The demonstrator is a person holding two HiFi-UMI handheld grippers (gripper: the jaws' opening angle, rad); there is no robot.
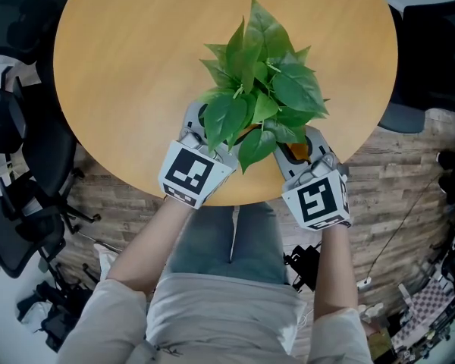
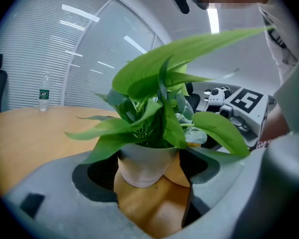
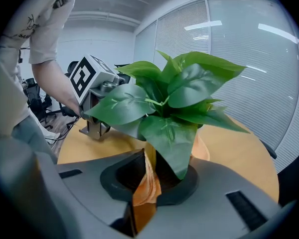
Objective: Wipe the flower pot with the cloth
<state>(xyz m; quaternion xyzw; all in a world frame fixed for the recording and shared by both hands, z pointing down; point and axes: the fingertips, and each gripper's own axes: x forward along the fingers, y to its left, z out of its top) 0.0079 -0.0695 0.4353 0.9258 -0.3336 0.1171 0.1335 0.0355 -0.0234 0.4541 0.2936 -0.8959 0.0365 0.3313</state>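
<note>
Left gripper view: my left gripper (image 2: 152, 177) has its jaws spread wide, clasping the flower pot (image 2: 144, 161) on both sides. Pot is white, upright, standing on the table (image 2: 35, 133). Right gripper view: my right gripper (image 3: 154, 177) has its jaws nearly together, pinching the orange cloth (image 3: 144, 193). Cloth runs up from the pinch and lies against the pot's side, under the leaves (image 3: 189, 91). Head view: both grippers flank the plant from the near side, left one at its left, right one at its right; pot itself is mostly hidden by foliage, close to the round table's near edge. Water bottle (image 2: 44, 92) stands well apart at the far side.
</note>
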